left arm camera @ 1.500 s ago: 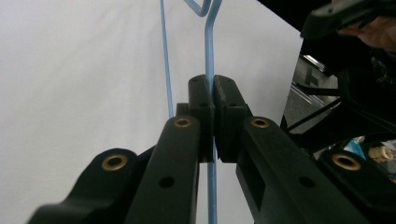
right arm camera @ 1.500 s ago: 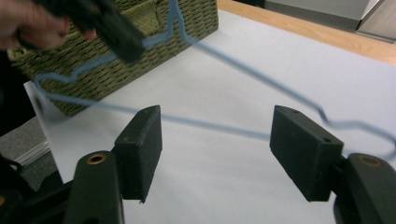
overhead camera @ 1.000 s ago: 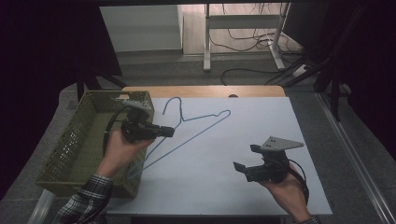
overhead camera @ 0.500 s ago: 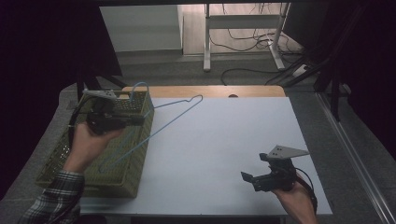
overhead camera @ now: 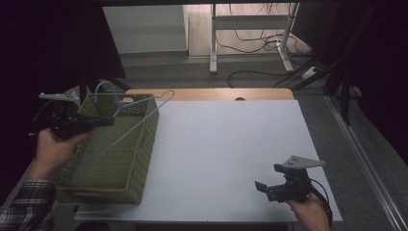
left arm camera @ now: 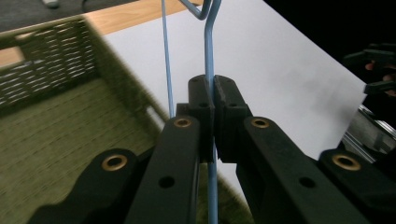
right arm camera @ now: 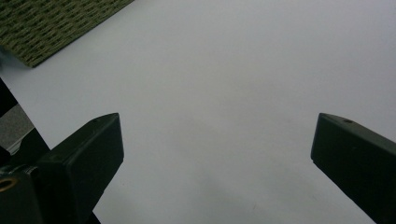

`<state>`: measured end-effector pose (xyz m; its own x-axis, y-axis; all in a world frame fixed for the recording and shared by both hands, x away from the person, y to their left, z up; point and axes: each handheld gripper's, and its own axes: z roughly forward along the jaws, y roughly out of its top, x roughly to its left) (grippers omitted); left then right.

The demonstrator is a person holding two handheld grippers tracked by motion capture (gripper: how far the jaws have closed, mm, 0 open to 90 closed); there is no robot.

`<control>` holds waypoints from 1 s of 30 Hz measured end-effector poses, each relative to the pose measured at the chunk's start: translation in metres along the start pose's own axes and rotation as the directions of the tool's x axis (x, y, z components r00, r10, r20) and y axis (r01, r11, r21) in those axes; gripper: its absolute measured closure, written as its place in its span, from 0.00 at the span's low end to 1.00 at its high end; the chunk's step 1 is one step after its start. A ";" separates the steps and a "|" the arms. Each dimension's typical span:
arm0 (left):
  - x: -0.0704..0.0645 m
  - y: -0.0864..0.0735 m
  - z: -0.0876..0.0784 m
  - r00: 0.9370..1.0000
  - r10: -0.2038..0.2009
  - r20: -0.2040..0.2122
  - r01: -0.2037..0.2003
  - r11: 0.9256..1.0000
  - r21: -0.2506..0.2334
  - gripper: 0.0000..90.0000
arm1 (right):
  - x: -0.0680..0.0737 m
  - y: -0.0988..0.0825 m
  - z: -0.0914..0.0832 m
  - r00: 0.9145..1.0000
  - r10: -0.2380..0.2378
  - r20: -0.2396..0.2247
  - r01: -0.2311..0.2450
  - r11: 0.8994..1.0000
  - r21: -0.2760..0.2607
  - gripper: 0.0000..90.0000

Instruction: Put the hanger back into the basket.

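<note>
In the high view, a blue wire hanger [overhead camera: 126, 126] is held over the green basket [overhead camera: 139, 159] at the table's left edge. It is pinched by the left gripper [overhead camera: 103, 121], which reaches in from the basket's outer left side. The hook arches above the basket's far rim, one shoulder pokes out past the far right corner, and the long bar slants down across the inside. The hanger appears to be carried above the basket, not lying in it; whether its low end touches the weave cannot be told. The right gripper [overhead camera: 262, 186] is seen near the front right of the white table [overhead camera: 231, 144], well apart from the basket, with nothing in it.

In the left gripper view, the jaws are seen pressed together on one wire of the hanger [left arm camera: 208, 56], with a second wire passing just beside them; the basket [left arm camera: 51, 130] lies below and to the left.

In the right gripper view, the jaws are spread wide over bare table [right arm camera: 224, 116], having just been opening, with nothing between them; a basket corner [right arm camera: 56, 23] is at the top left.

The move to the basket is judged nearly done; lowering and release are left.
</note>
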<state>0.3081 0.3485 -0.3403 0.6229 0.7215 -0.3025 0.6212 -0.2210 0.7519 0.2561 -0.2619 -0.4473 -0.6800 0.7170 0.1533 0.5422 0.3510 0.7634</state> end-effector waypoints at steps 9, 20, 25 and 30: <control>0.032 -0.025 -0.023 0.998 -0.052 -0.046 0.050 0.998 -0.034 0.97 | -0.003 -0.003 0.002 1.000 0.007 0.008 -0.008 1.000 0.012 0.02; 0.063 -0.051 -0.026 0.995 -0.062 -0.073 0.060 0.998 -0.035 0.97 | -0.005 -0.004 0.003 1.000 0.011 0.011 -0.011 1.000 0.019 0.02; 0.074 -0.060 -0.013 0.996 -0.057 -0.071 0.056 0.998 -0.025 0.97 | -0.005 -0.005 0.004 1.000 0.011 0.010 -0.011 1.000 0.025 0.02; 0.083 -0.070 0.001 0.995 -0.063 -0.074 0.063 0.998 0.003 0.97 | -0.005 -0.005 0.005 1.000 0.009 0.010 -0.009 0.999 0.031 0.03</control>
<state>0.3171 0.4232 -0.4188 0.5457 0.7806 -0.3048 0.6607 -0.1771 0.7295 0.2592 -0.2646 -0.4550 -0.6703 0.7261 0.1535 0.5633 0.3631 0.7422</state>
